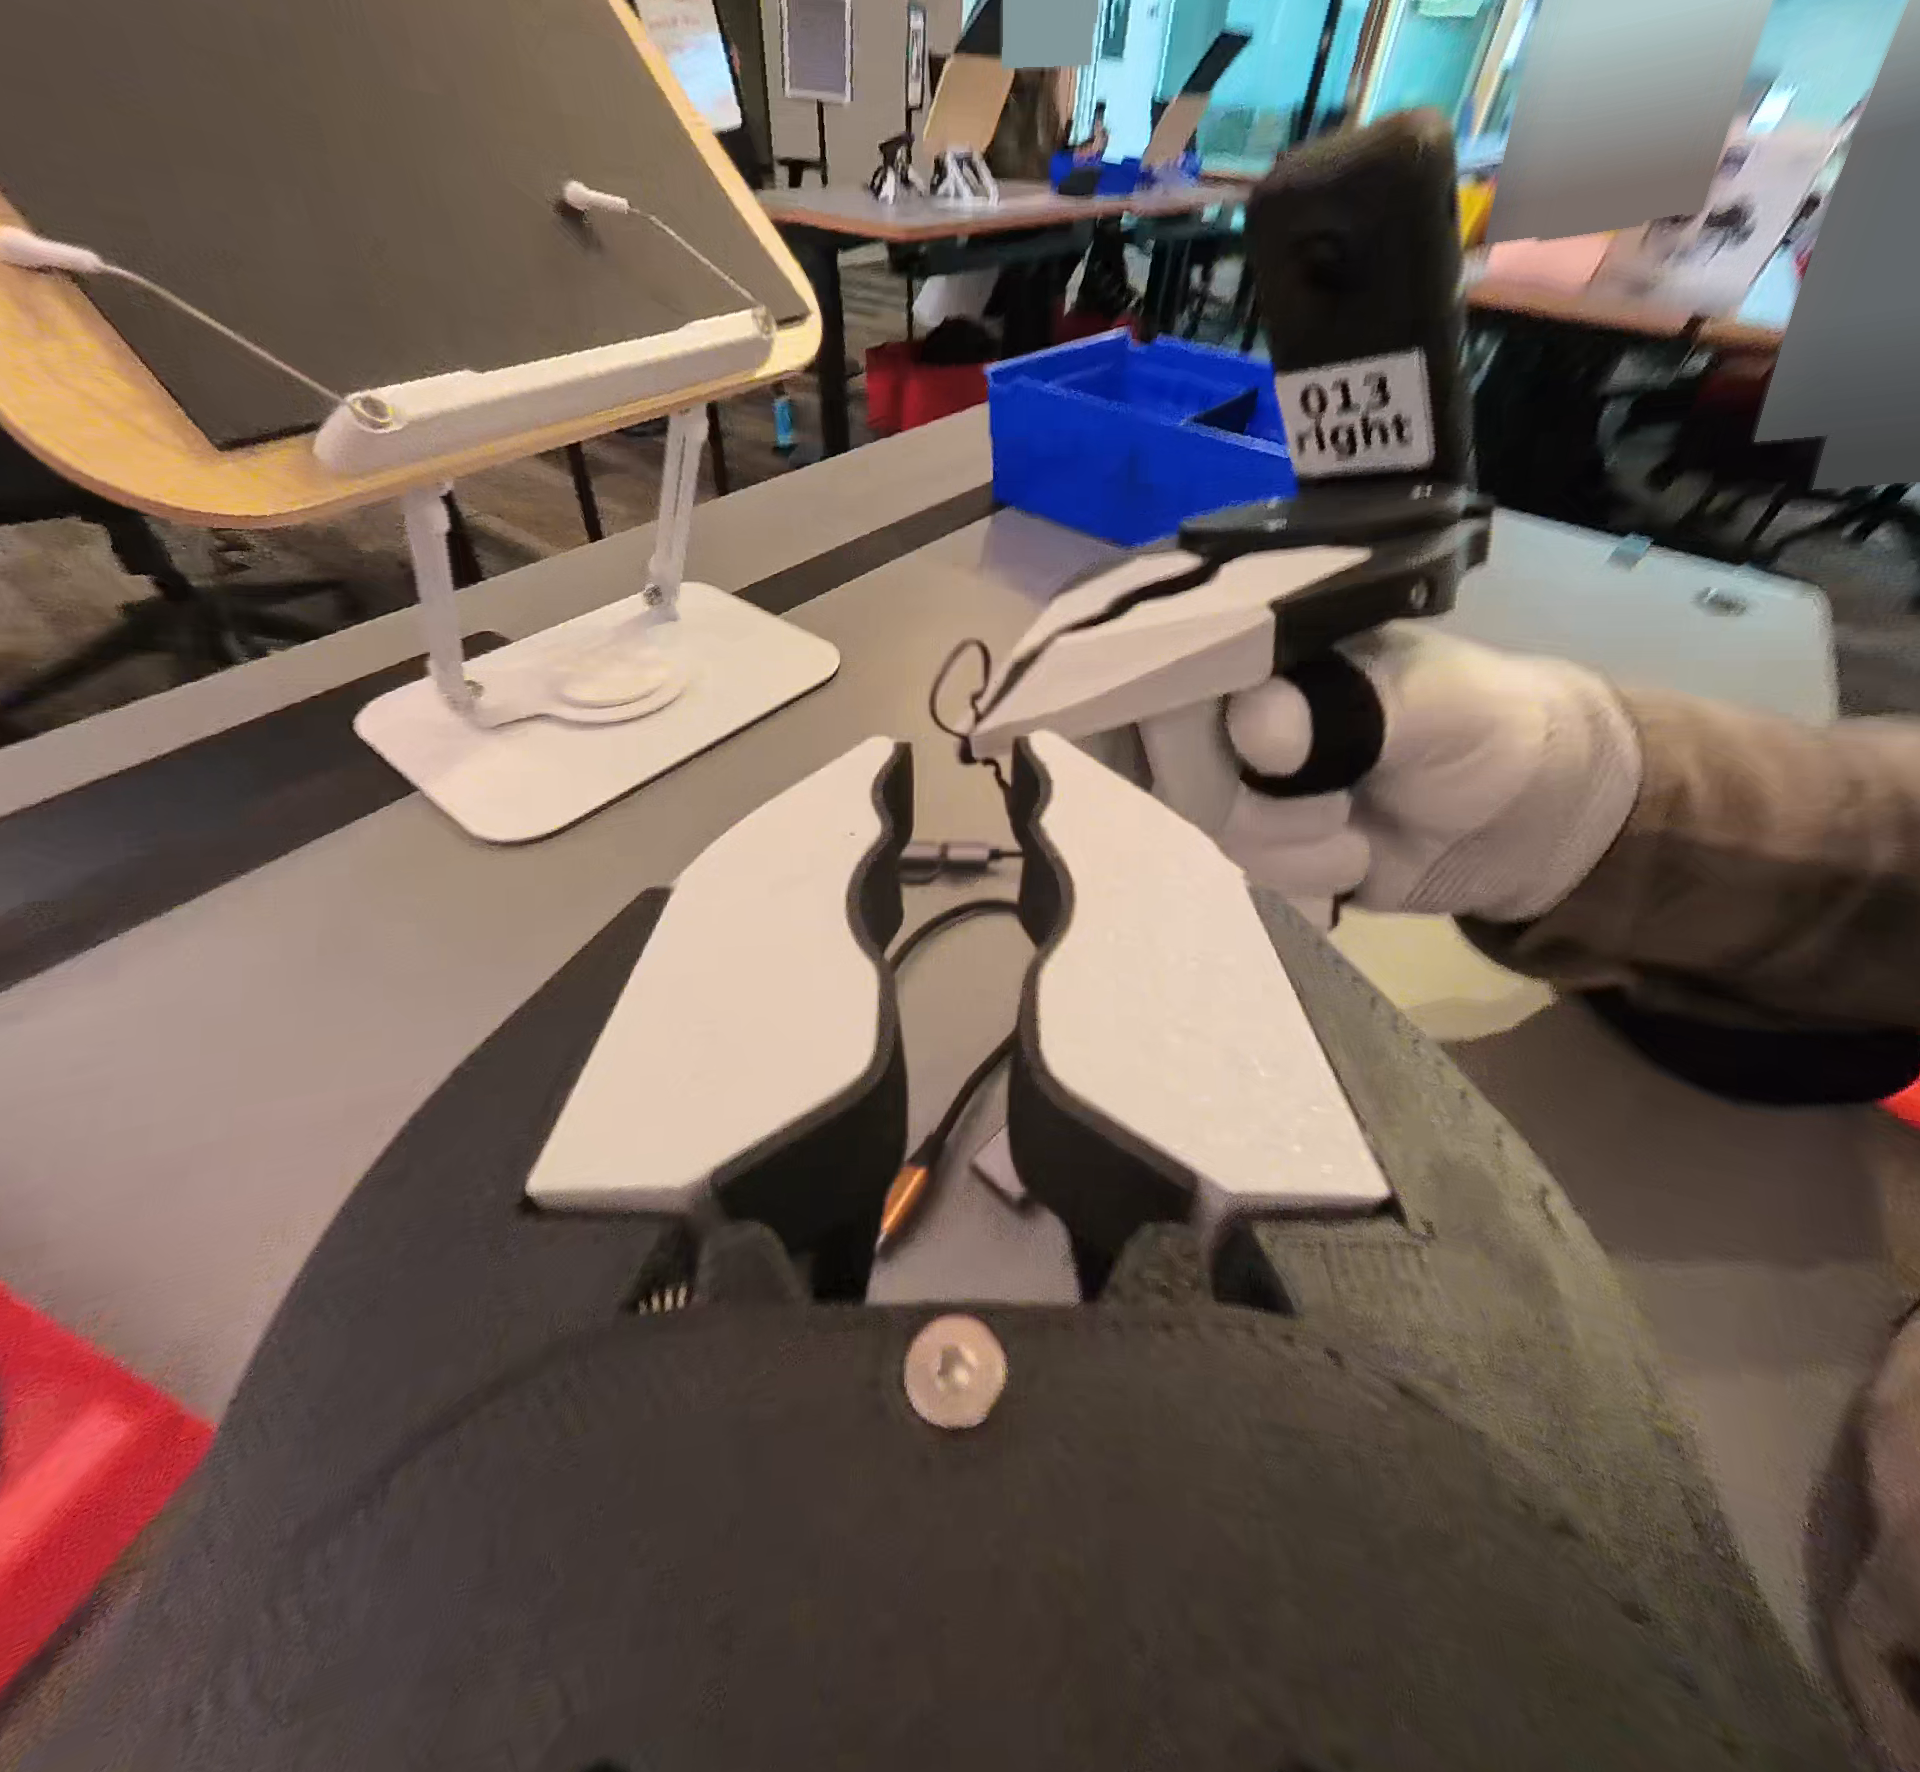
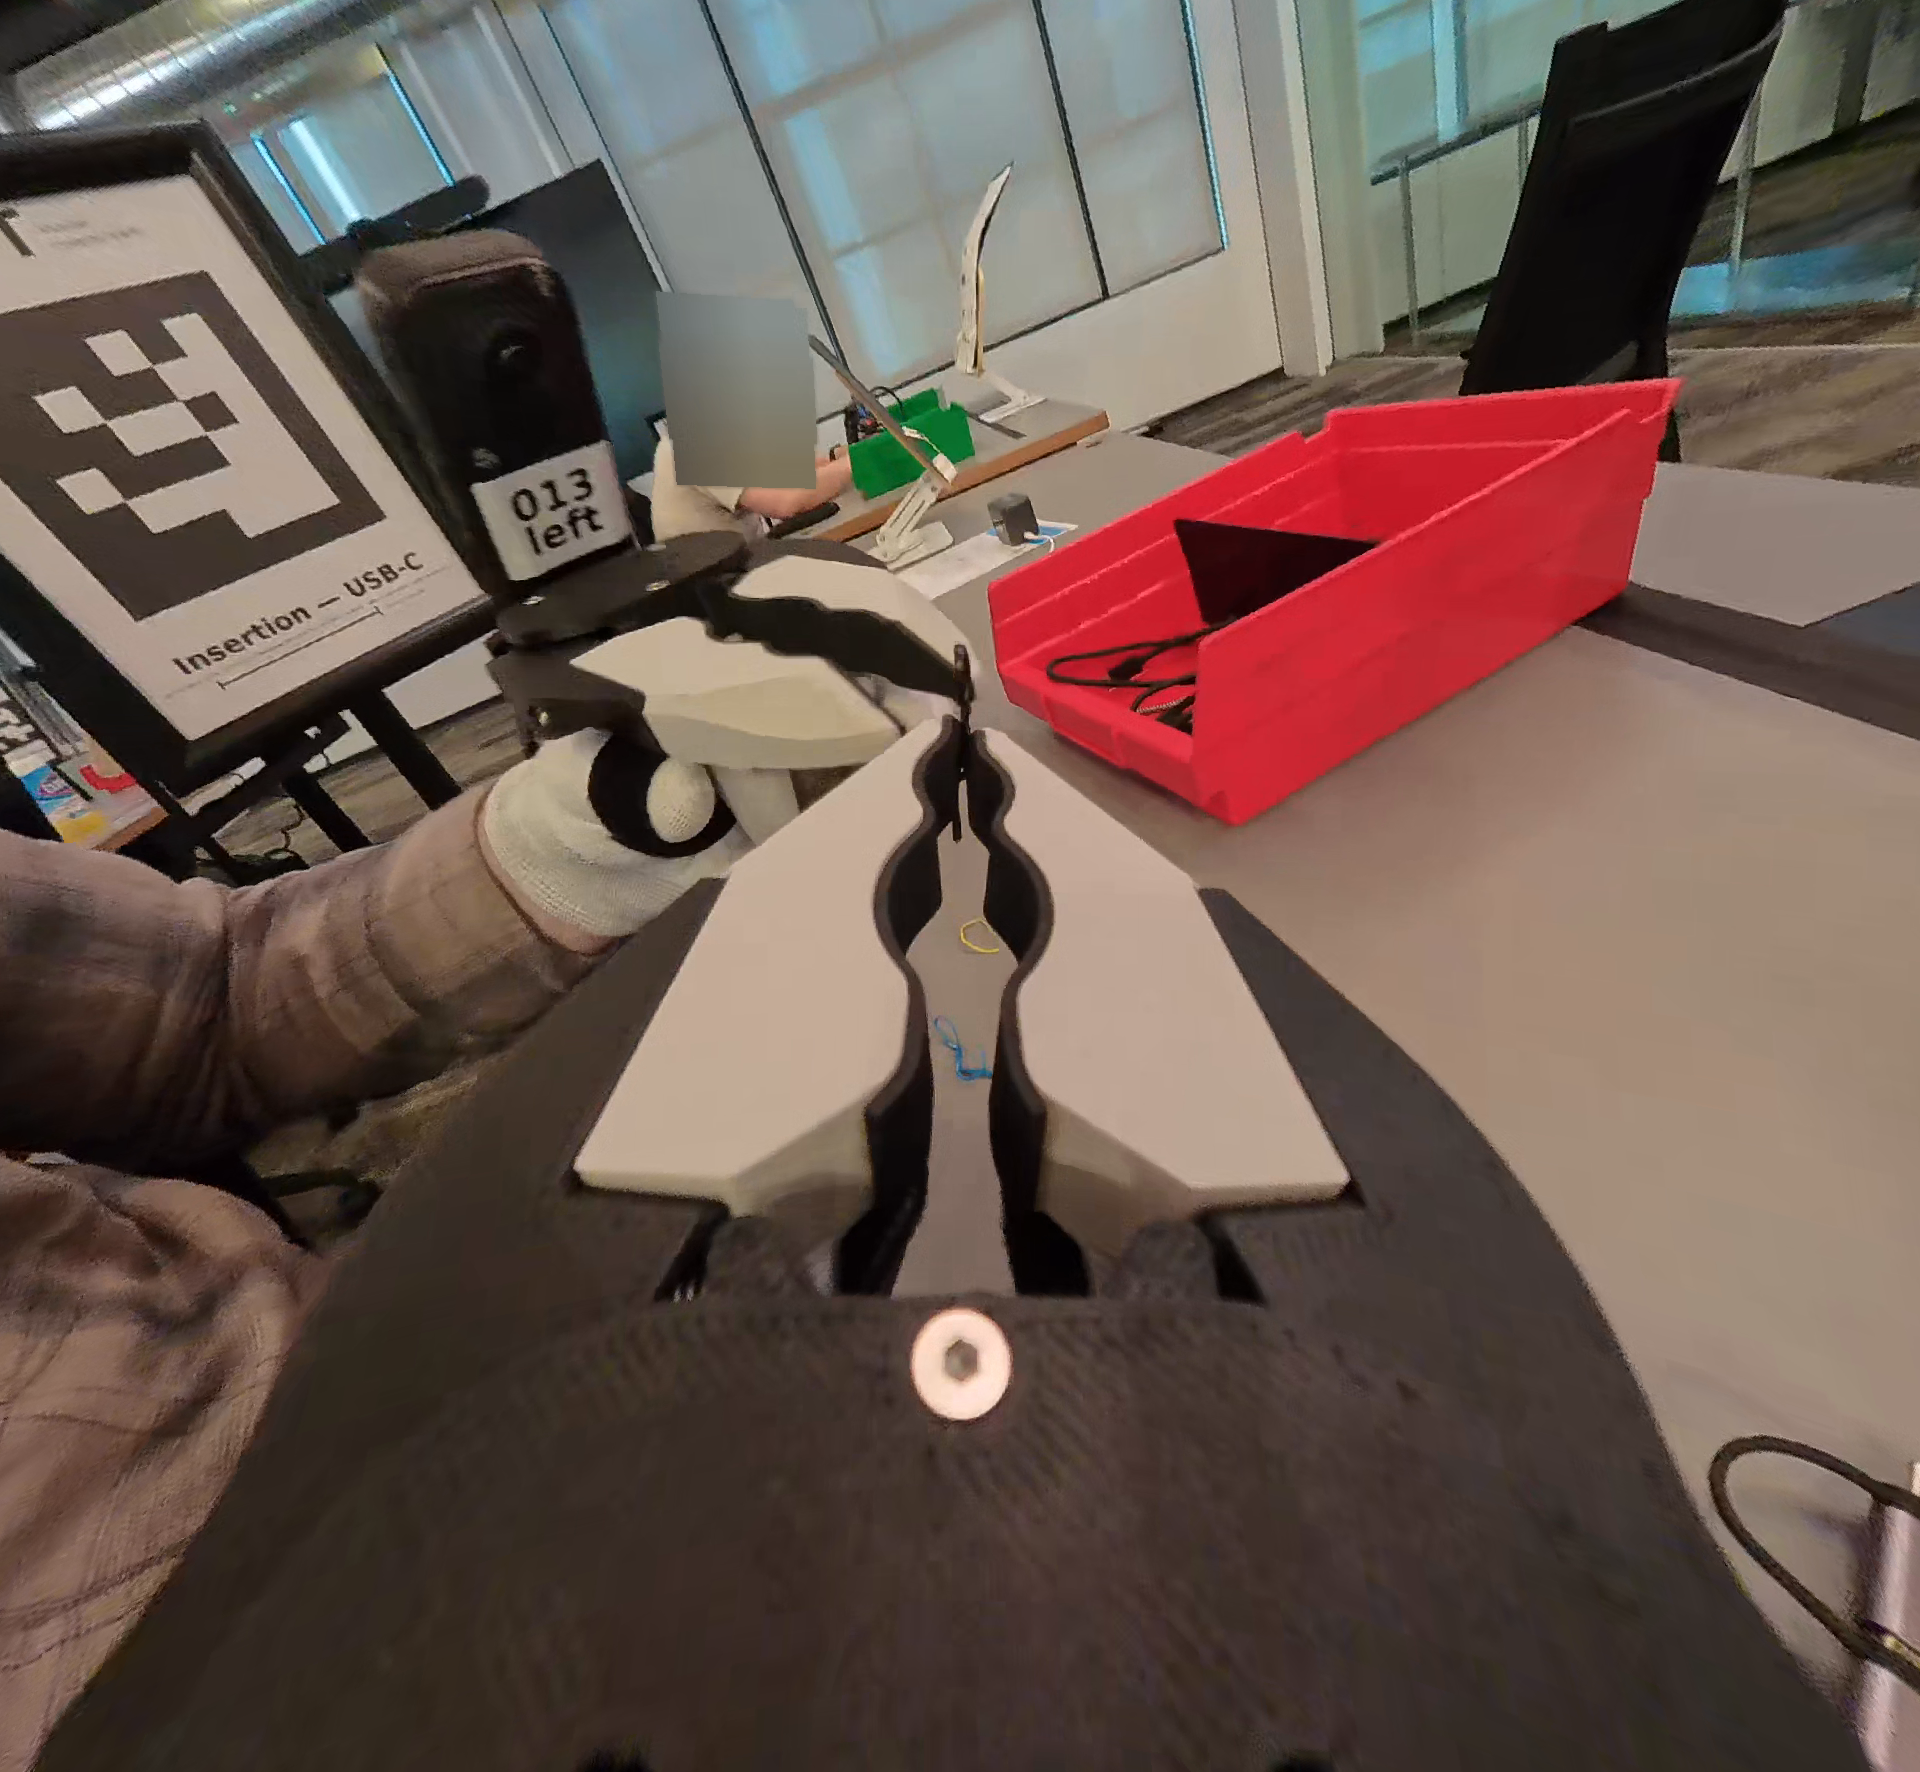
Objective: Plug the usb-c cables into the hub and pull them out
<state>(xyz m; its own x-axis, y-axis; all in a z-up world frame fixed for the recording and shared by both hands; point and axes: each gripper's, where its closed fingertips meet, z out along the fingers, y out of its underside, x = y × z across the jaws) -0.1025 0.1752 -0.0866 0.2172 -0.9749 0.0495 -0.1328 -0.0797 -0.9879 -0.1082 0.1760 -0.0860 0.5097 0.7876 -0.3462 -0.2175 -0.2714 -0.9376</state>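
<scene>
- The left gripper (image 1: 961, 766) hangs above the grey table (image 1: 260, 974), its white fingers (image 1: 748, 995) set narrowly apart with nothing between them.
- Through that gap, the left wrist view shows a black usb-c cable (image 1: 940, 933) curving over the table, ending in a copper-coloured plug (image 1: 902, 1203) that lies free on the surface.
- Farther up the gap lies a small grey hub (image 1: 930, 858), flat on the table, with a cable running off its right end.
- The right gripper (image 1: 977, 735) comes in from the right, held by a white-gloved hand (image 1: 1434, 787); its tips are pressed together on a thin black cable (image 1: 951, 683), which loops just above them and drops toward the hub.
- In the right wrist view, the same right gripper (image 2: 961, 746) has its fingers (image 2: 831, 995) closed at the tips on that thin black cable (image 2: 961, 766), which stands upright there.
- The two grippers' tips sit just beside each other.
- A red bin (image 2: 1351, 579) with dark cables inside stands on the table beyond the right gripper.
- A blue bin (image 1: 1122, 444) sits at the table's far edge, and a white stand (image 1: 582, 683) carrying a tilted board stands to the left.
- A framed sign (image 2: 177, 434) with a black-and-white marker stands off the table behind the left gripper (image 2: 956, 673).
</scene>
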